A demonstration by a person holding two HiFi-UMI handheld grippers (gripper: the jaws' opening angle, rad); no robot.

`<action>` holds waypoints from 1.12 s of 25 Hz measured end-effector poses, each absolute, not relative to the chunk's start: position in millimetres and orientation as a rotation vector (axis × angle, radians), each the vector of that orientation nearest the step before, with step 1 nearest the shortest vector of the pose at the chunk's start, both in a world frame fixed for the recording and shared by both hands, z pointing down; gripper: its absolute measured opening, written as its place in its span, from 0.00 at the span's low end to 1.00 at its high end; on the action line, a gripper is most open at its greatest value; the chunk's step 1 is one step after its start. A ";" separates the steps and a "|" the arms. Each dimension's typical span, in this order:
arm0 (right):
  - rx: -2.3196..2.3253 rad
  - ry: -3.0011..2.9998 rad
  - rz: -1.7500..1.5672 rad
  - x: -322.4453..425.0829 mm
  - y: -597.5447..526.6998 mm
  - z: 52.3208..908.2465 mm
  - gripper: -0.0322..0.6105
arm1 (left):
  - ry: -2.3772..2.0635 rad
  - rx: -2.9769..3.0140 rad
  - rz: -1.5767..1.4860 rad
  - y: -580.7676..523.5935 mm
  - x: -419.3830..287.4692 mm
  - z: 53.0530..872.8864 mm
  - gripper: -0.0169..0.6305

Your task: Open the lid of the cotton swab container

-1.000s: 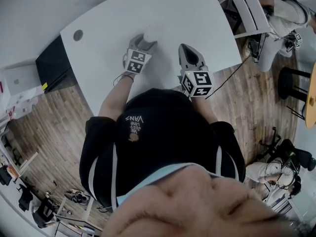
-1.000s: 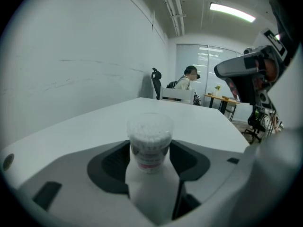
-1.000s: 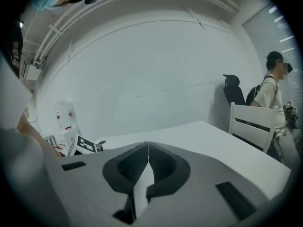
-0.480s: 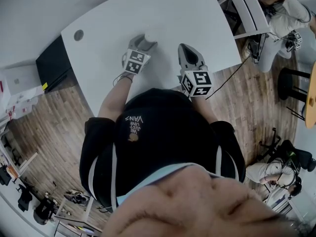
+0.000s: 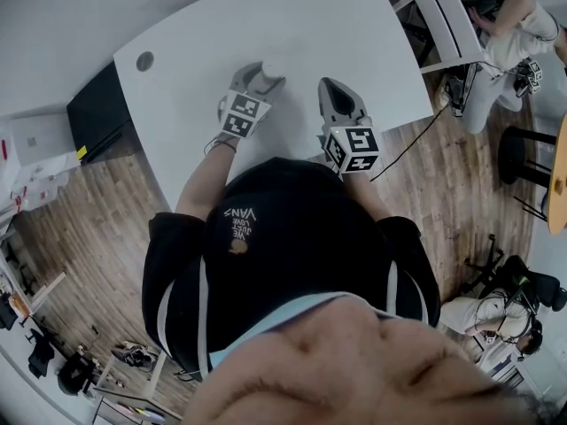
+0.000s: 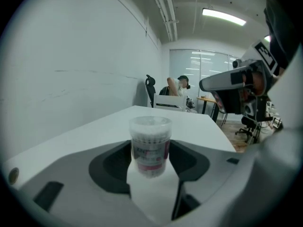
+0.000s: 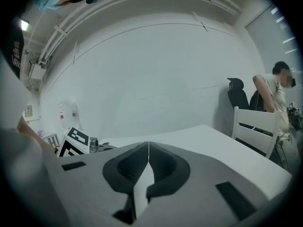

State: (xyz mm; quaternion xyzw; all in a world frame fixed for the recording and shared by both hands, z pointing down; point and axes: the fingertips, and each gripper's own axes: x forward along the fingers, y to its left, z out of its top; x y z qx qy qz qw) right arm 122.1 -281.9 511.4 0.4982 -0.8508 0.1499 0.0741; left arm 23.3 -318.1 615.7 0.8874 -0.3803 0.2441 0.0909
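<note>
Left gripper view: cotton swab container (image 6: pixel 150 148) upright, pinched between left gripper (image 6: pixel 150 167) jaws, lid (image 6: pixel 150 122) still on. Head view: lifted slightly above table (image 5: pixel 310 25) versus second ago, likely presenting lid. Right gripper (image 7: pixel 147 150) closed tight, empty, nearby.

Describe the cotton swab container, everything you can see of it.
The cotton swab container is a small clear plastic cylinder, upright, packed with swabs whose white tips show beneath its clear lid, which is on. A white and pink label wraps its body. The left gripper's jaws clamp its sides; the white table lies behind it.
</note>
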 end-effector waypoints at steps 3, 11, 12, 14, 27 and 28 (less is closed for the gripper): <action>1.488 -2.565 0.437 119.8 -280.0 507.7 0.07 | -1.136 2.642 0.721 -312.7 23.2 608.9 0.42; 1.464 -2.594 0.394 115.9 -271.9 496.9 0.07 | -1.172 2.681 0.647 -304.1 25.8 571.3 0.42; 1.462 -2.597 0.388 115.2 -270.6 495.8 0.07 | -1.175 2.690 0.642 -303.1 26.4 566.4 0.42; 1.460 -2.603 0.380 114.1 -267.8 492.9 0.07 | -1.179 2.704 0.631 -300.8 27.4 556.9 0.42; 1.473 -2.612 0.296 106.3 -252.2 476.5 0.07 | -1.171 2.754 0.579 -282.9 23.6 524.1 0.42; 1.472 -2.614 0.295 105.1 -250.6 476.0 0.07 | -1.173 2.752 0.580 -280.7 22.2 523.8 0.42</action>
